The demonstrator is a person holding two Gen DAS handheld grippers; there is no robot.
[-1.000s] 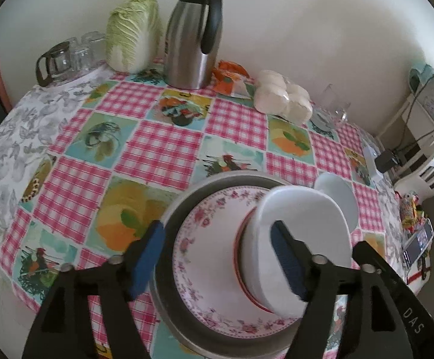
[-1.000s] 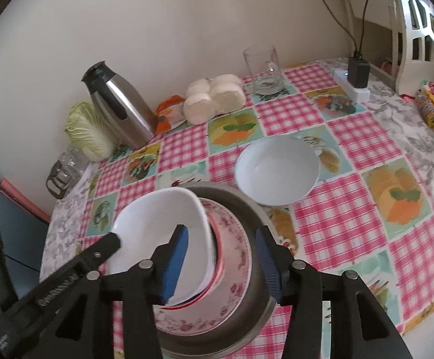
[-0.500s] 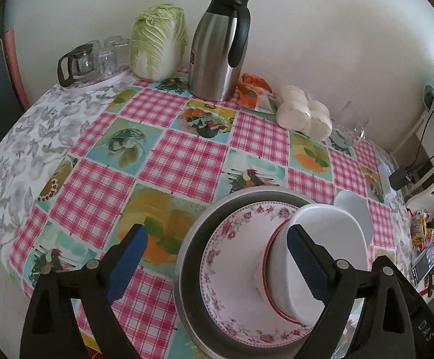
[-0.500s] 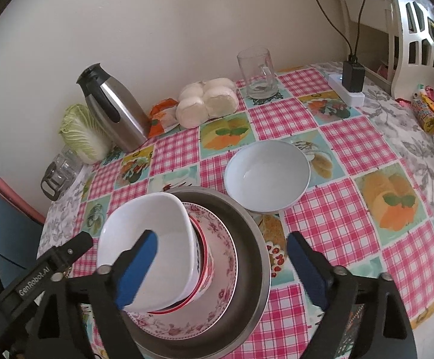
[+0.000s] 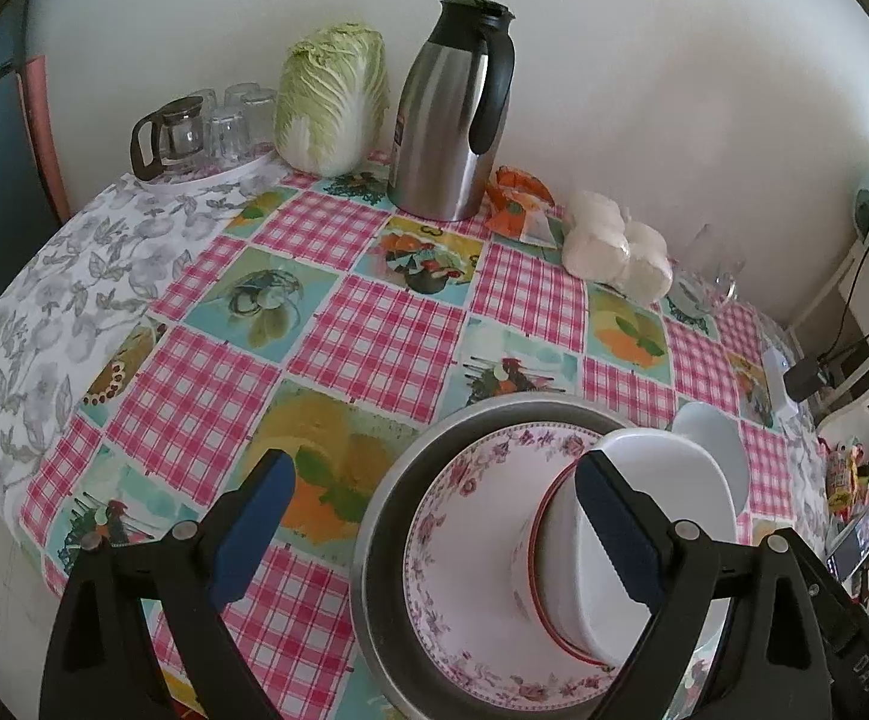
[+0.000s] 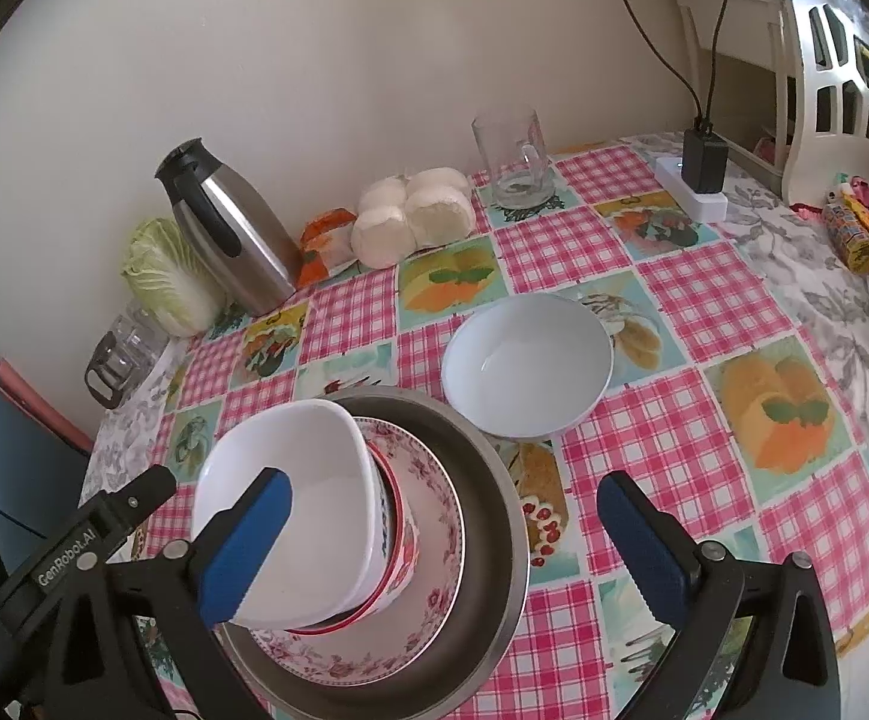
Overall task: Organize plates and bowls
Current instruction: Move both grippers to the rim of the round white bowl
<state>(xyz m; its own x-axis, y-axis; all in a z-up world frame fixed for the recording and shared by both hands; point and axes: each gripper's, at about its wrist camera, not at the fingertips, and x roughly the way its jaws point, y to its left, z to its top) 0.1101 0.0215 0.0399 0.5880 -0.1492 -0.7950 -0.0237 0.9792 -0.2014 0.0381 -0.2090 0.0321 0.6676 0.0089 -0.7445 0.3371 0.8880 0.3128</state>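
Hovering with jaws spread wide and empty, the right gripper (image 6: 443, 540) and the left gripper (image 5: 434, 525) flank the stack: square white bowl (image 6: 314, 480) in a red-rimmed bowl (image 6: 401, 546), on the floral plate (image 6: 434, 516), inside the metal basin (image 6: 494, 510). At its 1 o'clock, just beside it, sits a round white bowl (image 6: 527, 357).

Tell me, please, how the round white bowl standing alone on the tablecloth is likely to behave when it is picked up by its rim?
The round white bowl looks glossy and smooth, so the pads may slip on its thin rim. It seems rigid, probably ceramic or melamine, so it should keep its shape but might chip if dropped. It is empty and shallow, likely light, and may tilt when pinched at one edge.
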